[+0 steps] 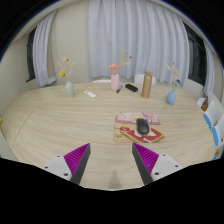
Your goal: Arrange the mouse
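A dark mouse point(143, 126) rests on a patterned red and pink mouse mat point(138, 130) on the pale wooden table point(70, 125), ahead of my fingers and a little to the right. My gripper point(113, 161) is open, its two purple-padded fingers spread wide with only bare table between them. The right finger point(146, 160) ends just short of the mat's near edge; the left finger point(75, 160) stands well apart from it.
Along the table's far side stand a vase with flowers point(68, 86), a small white object point(90, 94), a pink figure point(115, 80), a dark flat item point(131, 88), a tan bottle point(146, 85) and a blue vase point(172, 96). White curtains hang behind.
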### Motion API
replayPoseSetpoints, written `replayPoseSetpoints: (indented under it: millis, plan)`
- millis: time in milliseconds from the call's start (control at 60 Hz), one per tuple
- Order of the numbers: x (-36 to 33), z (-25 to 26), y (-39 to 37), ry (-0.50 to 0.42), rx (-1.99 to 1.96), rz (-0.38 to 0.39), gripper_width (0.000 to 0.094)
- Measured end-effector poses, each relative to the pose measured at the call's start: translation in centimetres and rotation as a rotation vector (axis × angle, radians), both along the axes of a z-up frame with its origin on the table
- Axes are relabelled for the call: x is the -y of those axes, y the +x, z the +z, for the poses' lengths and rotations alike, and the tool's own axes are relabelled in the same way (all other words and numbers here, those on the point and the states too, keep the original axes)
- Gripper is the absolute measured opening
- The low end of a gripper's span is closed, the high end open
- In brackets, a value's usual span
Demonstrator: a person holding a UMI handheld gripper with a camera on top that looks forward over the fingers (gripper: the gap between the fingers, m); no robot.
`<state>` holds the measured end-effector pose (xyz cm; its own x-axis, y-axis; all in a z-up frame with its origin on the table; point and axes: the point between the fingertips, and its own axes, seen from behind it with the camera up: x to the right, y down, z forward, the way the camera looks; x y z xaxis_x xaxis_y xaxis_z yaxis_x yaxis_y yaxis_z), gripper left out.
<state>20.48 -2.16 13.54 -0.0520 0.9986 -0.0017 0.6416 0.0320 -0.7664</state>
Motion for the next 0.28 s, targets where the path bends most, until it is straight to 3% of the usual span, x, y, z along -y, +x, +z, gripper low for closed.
replayPoseSetpoints:
  millis: [283]
  plan:
    - [2.2,-0.3,0.3,-0.019,0.008,0.008,0.0861]
